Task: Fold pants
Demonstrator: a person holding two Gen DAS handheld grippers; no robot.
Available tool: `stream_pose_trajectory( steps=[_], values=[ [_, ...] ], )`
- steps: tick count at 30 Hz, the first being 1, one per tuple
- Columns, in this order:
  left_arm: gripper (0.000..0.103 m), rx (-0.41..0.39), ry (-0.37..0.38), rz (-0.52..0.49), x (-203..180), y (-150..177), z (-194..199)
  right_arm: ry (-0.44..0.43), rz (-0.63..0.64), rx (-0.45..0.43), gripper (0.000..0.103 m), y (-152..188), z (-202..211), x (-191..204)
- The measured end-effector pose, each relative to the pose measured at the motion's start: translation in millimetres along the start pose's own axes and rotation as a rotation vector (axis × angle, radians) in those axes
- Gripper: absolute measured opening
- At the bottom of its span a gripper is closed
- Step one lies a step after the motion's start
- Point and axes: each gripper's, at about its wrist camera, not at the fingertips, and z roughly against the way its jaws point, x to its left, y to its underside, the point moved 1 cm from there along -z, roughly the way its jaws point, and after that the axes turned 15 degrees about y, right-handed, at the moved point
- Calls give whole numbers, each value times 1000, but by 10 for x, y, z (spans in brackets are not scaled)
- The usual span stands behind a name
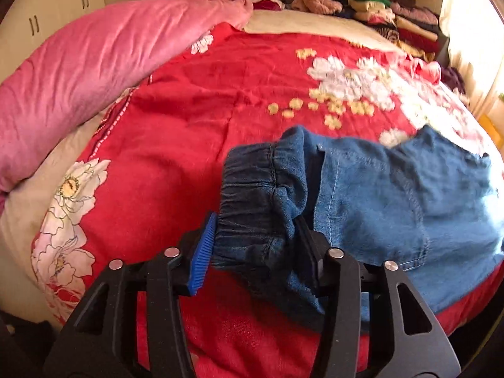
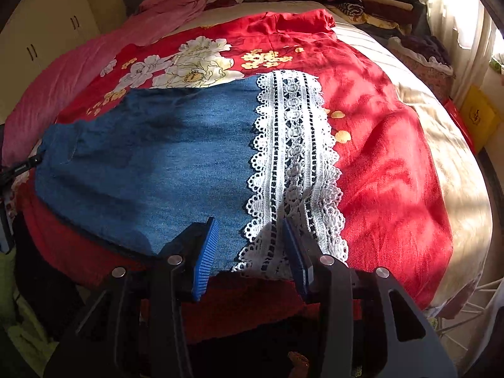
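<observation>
Blue denim pants (image 1: 393, 195) with a white lace hem (image 2: 293, 157) lie across the red flowered bedspread (image 1: 176, 132). In the left wrist view my left gripper (image 1: 255, 230) is shut on the bunched elastic waistband (image 1: 252, 182), which is lifted a little off the bed. The rest of the pants trails away to the right. In the right wrist view the pants (image 2: 157, 157) lie flat, and my right gripper (image 2: 250, 223) stands open at the near edge. The denim and lace hem sit between its blue pads (image 2: 206, 255) without being pinched. The left gripper's tip (image 2: 22, 167) shows at the far left.
A pink quilt (image 1: 94, 63) is rolled along the bed's left side. Stacks of folded clothes (image 1: 393, 19) sit at the far right by the headboard. White wardrobe doors (image 1: 47, 15) stand at left. Dark clothes (image 2: 47, 283) and the bed's front edge are near my right gripper.
</observation>
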Motion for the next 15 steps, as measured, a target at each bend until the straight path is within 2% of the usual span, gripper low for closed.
stream_pose_trajectory(
  steps=[4,7,8,11,15],
  values=[
    [54,-40,13,23,3,-14,162,-11,0,-1,44,5,1,-17],
    [68,-112,2,-15,-66,-86,435,-29,-14,-9,44,2,14,-40],
    [70,-126,2,-25,-96,-113,495,-38,-23,-13,44,-3,32,-53],
    [74,-169,58,-57,-252,-263,664,-74,-71,-49,44,-89,137,-131],
    [75,-163,153,-142,-651,-517,567,-63,-74,-101,51,-283,234,-137]
  ],
)
